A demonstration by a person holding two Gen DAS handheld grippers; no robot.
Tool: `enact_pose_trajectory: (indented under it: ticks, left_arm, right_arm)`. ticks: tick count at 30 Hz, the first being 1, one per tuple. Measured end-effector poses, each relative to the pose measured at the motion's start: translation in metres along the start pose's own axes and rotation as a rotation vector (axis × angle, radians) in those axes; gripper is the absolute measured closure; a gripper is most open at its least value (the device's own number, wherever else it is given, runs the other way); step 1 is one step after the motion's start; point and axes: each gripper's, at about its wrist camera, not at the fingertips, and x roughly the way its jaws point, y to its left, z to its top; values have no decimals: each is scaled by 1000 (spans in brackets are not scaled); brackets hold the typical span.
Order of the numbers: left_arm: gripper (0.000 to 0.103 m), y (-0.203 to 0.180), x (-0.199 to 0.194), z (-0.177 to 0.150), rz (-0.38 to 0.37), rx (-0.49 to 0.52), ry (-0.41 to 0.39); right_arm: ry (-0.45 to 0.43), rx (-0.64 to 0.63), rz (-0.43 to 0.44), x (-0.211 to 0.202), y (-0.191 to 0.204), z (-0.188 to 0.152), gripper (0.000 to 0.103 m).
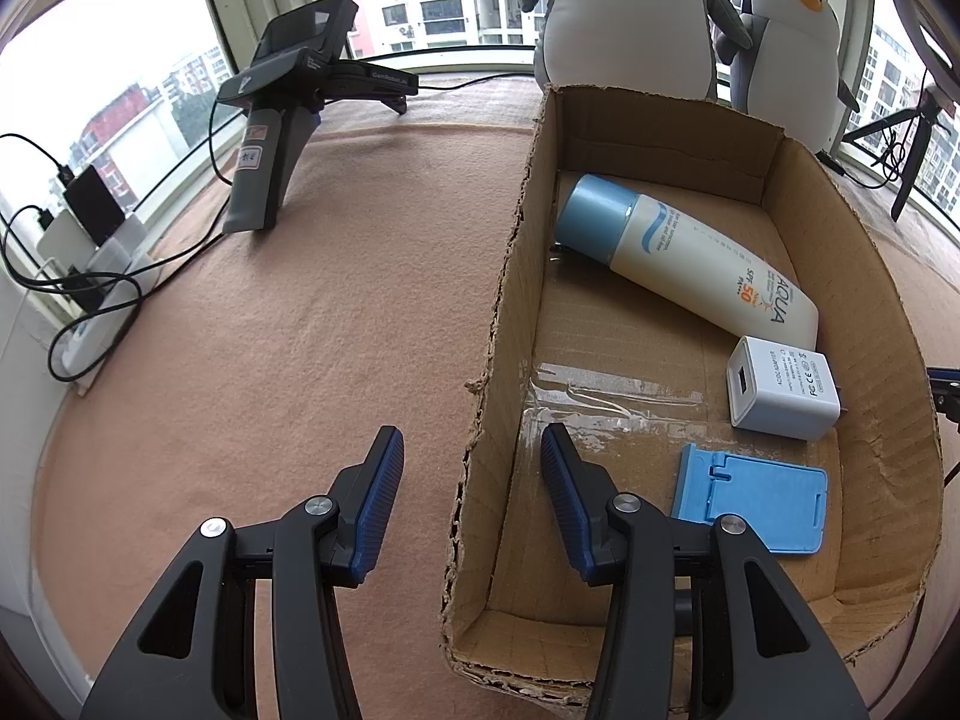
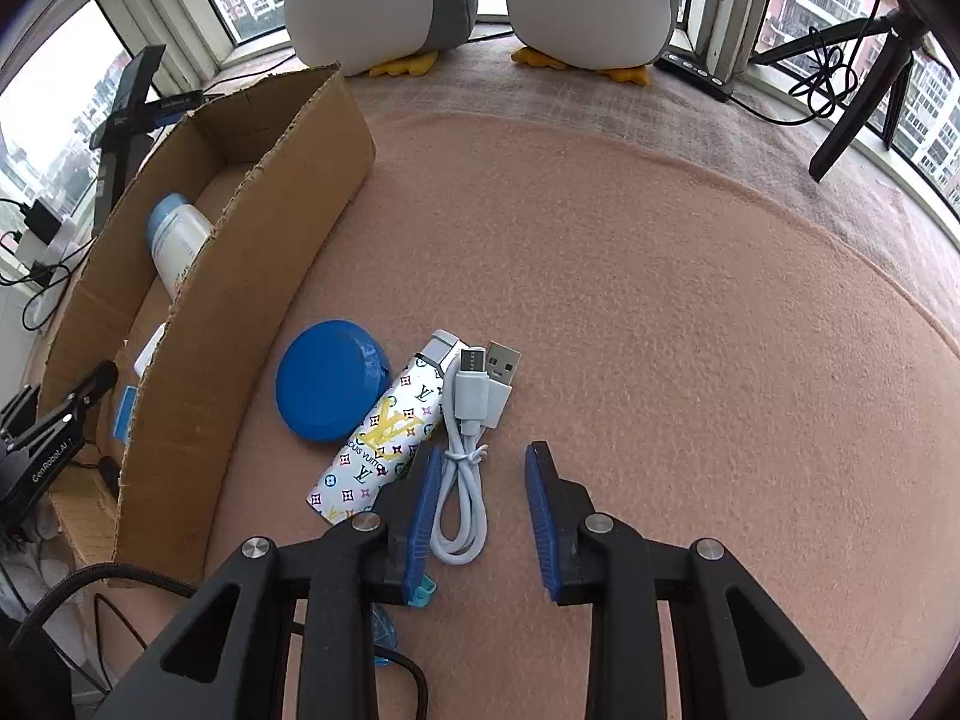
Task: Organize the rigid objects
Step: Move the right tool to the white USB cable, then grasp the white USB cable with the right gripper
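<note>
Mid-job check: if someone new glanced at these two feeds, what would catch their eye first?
Probably the torn cardboard box, already holding a sunscreen bottle, a white charger and a blue stand. Next, the cluster on the pink cloth beside it: a blue disc, a patterned case and a coiled white cable, lying between the right gripper's open jaws.

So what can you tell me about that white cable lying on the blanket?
The white cable is a short USB charging lead, bundled into a loop and cinched at the middle by a thin white tie. Its two metal-tipped plugs lie side by side at the far end. It looks like smooth plastic. It lies flat on the pink blanket, against the patterned lighter, between the open fingers of the right gripper.
</note>
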Motion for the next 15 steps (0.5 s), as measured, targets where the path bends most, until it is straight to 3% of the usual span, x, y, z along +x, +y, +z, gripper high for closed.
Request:
enact_pose_trajectory:
  ticks: [9, 15]
  left_arm:
    - [56, 0, 0, 0, 0, 0, 0]
    - [56, 0, 0, 0, 0, 0, 0]
  right_arm:
    - [-8, 5, -81, 0, -15, 3, 78]
    - [-5, 4, -37, 5, -12, 3, 79]
